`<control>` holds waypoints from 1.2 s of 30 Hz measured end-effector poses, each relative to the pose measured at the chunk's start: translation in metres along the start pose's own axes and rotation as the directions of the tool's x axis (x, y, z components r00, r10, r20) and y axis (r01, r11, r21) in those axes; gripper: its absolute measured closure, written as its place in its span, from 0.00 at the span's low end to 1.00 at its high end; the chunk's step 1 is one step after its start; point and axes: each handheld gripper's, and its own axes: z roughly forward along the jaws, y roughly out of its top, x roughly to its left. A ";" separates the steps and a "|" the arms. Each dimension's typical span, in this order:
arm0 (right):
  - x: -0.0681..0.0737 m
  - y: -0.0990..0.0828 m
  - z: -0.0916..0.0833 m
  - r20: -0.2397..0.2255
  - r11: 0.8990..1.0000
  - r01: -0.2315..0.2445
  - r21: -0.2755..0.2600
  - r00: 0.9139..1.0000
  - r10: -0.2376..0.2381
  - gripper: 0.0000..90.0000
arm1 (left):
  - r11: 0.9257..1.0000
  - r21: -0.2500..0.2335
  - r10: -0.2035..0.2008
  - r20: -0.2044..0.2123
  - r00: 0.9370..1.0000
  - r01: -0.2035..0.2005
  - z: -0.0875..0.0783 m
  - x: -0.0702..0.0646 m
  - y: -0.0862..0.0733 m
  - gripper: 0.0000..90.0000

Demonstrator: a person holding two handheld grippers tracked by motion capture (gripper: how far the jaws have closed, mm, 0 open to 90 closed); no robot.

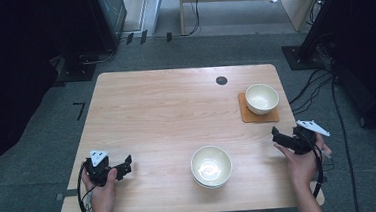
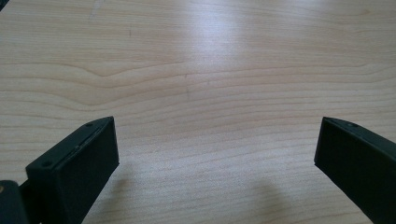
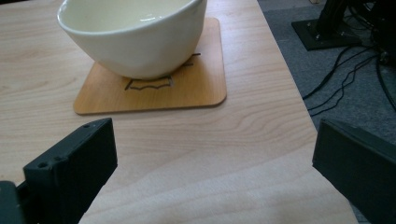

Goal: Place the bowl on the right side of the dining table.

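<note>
At opposite table [image 1: 176,107] edges, left tongs [image 1: 126,168] and right tongs [image 1: 277,136] rest low, both wide open, empty.

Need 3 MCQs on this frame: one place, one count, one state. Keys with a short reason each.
1. Where does the far bowl sit?
A. on the wooden coaster
B. on the floor
C. in the left tongs

2. How many bowls are on the table?
A. one
B. two
C. four

3. How do the right tongs stand?
A. shut on a bowl
B. shut, holding nothing
C. open, holding nothing

Answers: 1 A, the coaster shows under its base; 2 B, the far bowl and the near bowl; 3 C, the jaws stand wide apart over bare table.
</note>
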 end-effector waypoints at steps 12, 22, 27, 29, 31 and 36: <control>-0.012 -0.017 -0.011 0.011 1.000 -0.004 0.014 1.000 0.004 0.00 | 1.000 -0.001 -0.002 0.000 1.000 0.002 0.000 0.000 0.000 0.00; -0.017 -0.026 -0.028 -0.003 1.000 -0.010 0.008 1.000 0.010 0.00 | 1.000 0.001 0.004 -0.003 1.000 -0.004 0.000 0.000 0.000 0.00; -0.014 -0.032 -0.037 0.000 0.999 0.034 0.001 0.999 -0.034 0.00 | 1.000 0.003 0.003 -0.004 1.000 -0.003 0.000 -0.001 0.000 0.00; -0.014 -0.036 -0.041 0.000 0.999 0.043 0.003 0.999 -0.043 0.00 | 1.000 0.004 0.003 -0.005 1.000 -0.003 0.000 -0.001 0.000 0.00; -0.016 -0.038 -0.043 -0.007 0.999 0.038 0.012 0.999 -0.038 0.00 | 1.000 0.005 0.002 -0.005 1.000 -0.002 0.000 0.000 0.000 0.00; -0.021 -0.044 -0.052 0.001 0.998 0.051 0.026 0.999 -0.051 0.00 | 1.000 0.003 0.001 -0.005 1.000 -0.001 0.000 0.000 0.000 0.00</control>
